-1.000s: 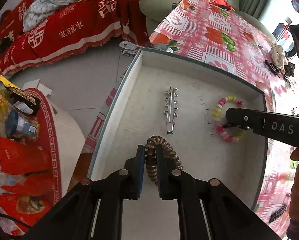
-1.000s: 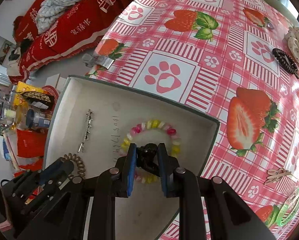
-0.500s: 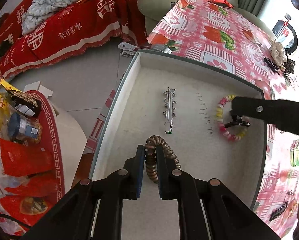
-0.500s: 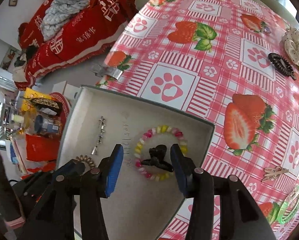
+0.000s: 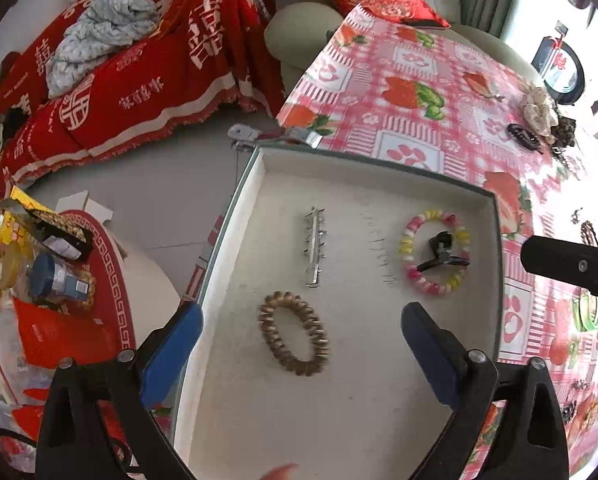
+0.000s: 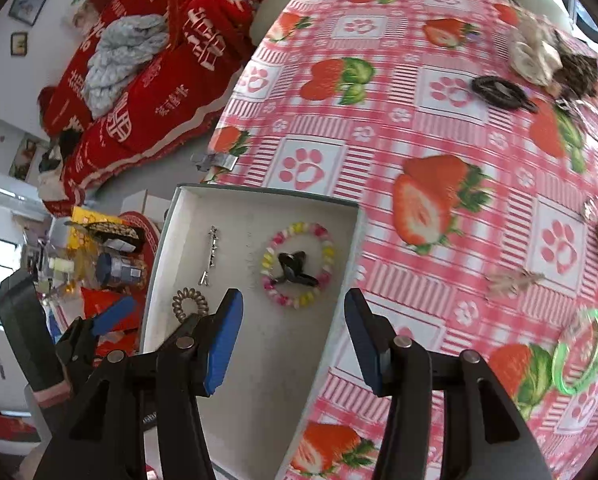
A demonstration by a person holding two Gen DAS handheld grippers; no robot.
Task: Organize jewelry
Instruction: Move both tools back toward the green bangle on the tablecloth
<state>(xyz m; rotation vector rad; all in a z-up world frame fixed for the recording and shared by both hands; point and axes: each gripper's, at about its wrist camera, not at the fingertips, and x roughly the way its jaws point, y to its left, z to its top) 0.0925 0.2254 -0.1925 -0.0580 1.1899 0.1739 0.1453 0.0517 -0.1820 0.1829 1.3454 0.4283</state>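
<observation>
While both grippers gape wide and empty, the left gripper hangs over the box, coil hair tie between its fingers; beaded bracelet with black claw clip lies just ahead of the right gripper.

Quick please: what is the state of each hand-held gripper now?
Left hand-held gripper: open, holding nothing, above the coil hair tie.
Right hand-held gripper: open, holding nothing.

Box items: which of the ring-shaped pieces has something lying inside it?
The pastel bead bracelet at the box's right side: a small black hair clip lies inside its ring. The brown coil hair tie nearer the left claw rings only bare box floor.
</observation>
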